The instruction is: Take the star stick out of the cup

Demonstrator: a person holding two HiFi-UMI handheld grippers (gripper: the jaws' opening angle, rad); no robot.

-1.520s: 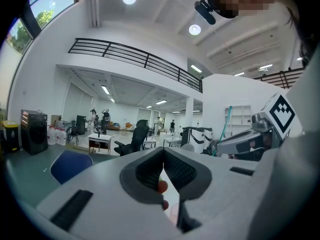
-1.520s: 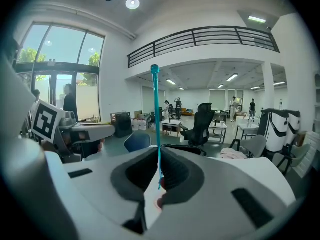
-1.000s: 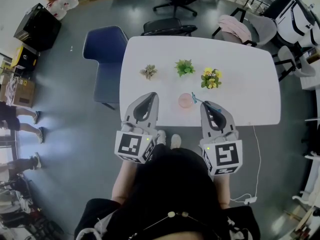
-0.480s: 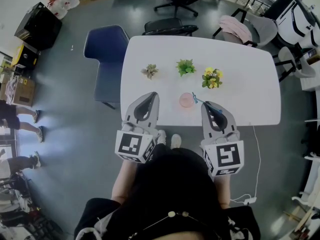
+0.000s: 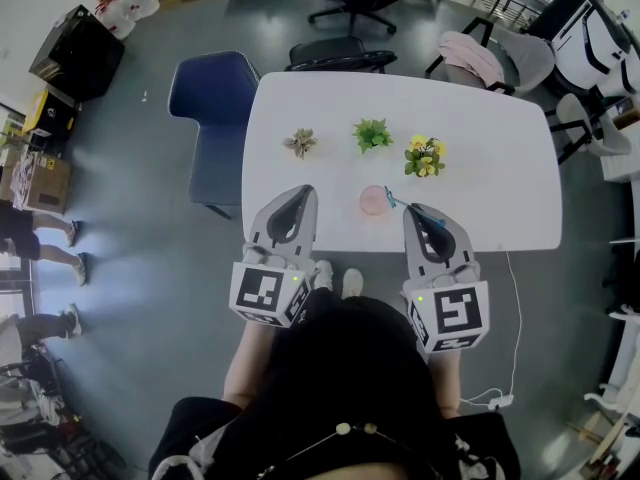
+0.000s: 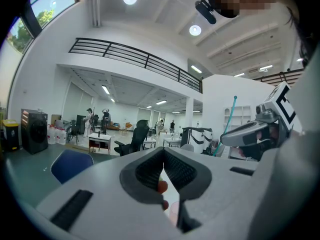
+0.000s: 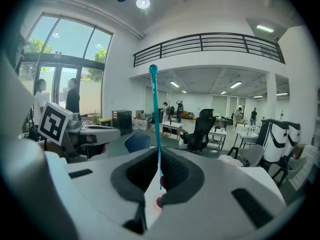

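White table [image 5: 480, 168] bears the cup [image 5: 373, 200]. Right gripper [image 7: 159, 159] clamps the stick [image 7: 156, 119] upright, seemingly clear, just beside the cup. Left gripper [image 6: 163, 156] is closed, empty. Next: carry it away steadily.

White rectangular tabletop with rounded corners [image 5: 500, 158]. Set in a row across its middle, well apart from one another: a small greyish-brown potted plant [image 5: 299, 143] at left, a small green leafy potted plant [image 5: 372, 135] in the centre, a small yellow-flowered potted plant [image 5: 424, 157] at right. Nearer the front edge, a translucent pink round cup [image 5: 373, 201], upright, clear of the plants
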